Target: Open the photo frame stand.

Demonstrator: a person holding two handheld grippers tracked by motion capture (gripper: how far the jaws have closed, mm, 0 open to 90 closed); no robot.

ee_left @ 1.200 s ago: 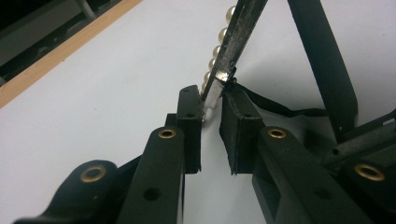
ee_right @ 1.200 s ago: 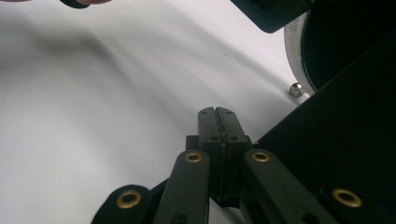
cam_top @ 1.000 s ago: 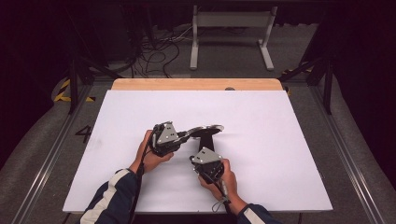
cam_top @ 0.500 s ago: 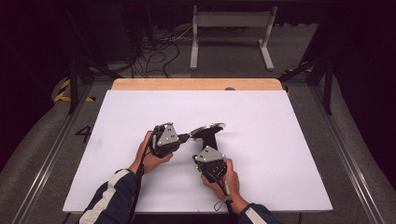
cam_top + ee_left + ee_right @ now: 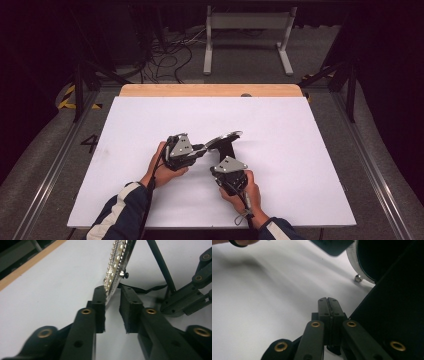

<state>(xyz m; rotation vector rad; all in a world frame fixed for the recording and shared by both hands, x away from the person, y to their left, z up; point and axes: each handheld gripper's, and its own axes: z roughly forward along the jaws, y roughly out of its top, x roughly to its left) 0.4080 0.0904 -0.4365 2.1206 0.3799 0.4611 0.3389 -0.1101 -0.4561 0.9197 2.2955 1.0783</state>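
- Pearl-rimmed silver frame (image 5: 117, 263) stands tilted on the white table (image 5: 300, 150), its stand leg (image 5: 160, 265) out behind
- Left gripper (image 5: 112, 308) jaws, just opening, straddle the frame's lower edge
- Right gripper (image 5: 328, 305), just beside the frame, jaws pressed together, empty
- Judged nearly done: release remains

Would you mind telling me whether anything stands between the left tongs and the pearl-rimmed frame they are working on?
Nothing visible does. The frame's lower edge already sits in the gap of the left tongs, whose jaws have just been opening, touching one pad at most. The right tongs are shut beside its black stand.
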